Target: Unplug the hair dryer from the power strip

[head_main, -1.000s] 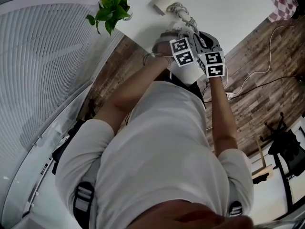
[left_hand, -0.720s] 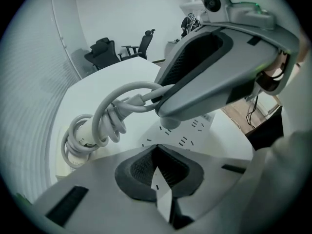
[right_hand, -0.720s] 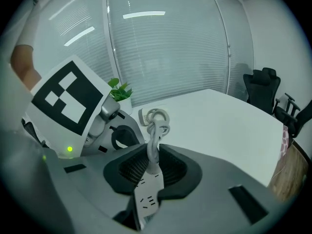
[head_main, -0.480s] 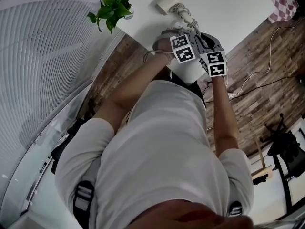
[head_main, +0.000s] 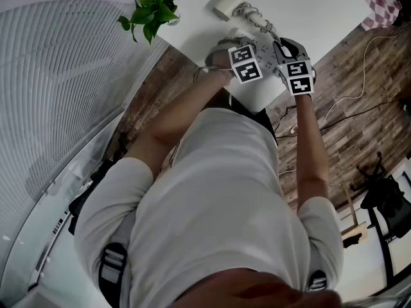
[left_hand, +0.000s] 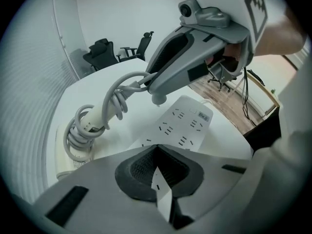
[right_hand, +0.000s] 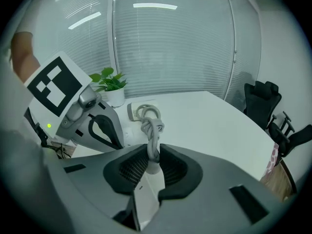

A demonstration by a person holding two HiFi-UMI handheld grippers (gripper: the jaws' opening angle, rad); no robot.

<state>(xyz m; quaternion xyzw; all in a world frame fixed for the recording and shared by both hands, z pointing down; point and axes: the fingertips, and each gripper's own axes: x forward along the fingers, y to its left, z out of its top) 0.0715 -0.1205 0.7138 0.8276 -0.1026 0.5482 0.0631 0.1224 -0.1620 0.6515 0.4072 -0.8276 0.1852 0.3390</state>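
Note:
The white power strip (left_hand: pixel 187 123) lies flat on the white table (head_main: pixel 308 11). My left gripper (left_hand: pixel 157 172) is shut on its near end. Just above the strip's sockets my right gripper (left_hand: pixel 155 87) holds the hair dryer's plug (left_hand: pixel 157 99), its prongs clear of the strip. In the right gripper view the jaws of the right gripper (right_hand: pixel 152 162) are shut on that plug, with the knotted grey cord (right_hand: pixel 152 128) running from it to the hair dryer (right_hand: pixel 132 112). The dryer (head_main: pixel 223 4) lies at the table's far side, cord coiled round its handle (left_hand: pixel 95 121).
A small potted plant (head_main: pixel 151 11) stands at the table's far left corner. Black office chairs (left_hand: pixel 105 52) stand beyond the table. The table's near edge drops to a wooden floor (head_main: pixel 347 127) with loose cables. Slatted blinds line the wall.
My right gripper has moved right and a little away from the left gripper, taking the plug and cord with it. The left gripper has stayed where it was.

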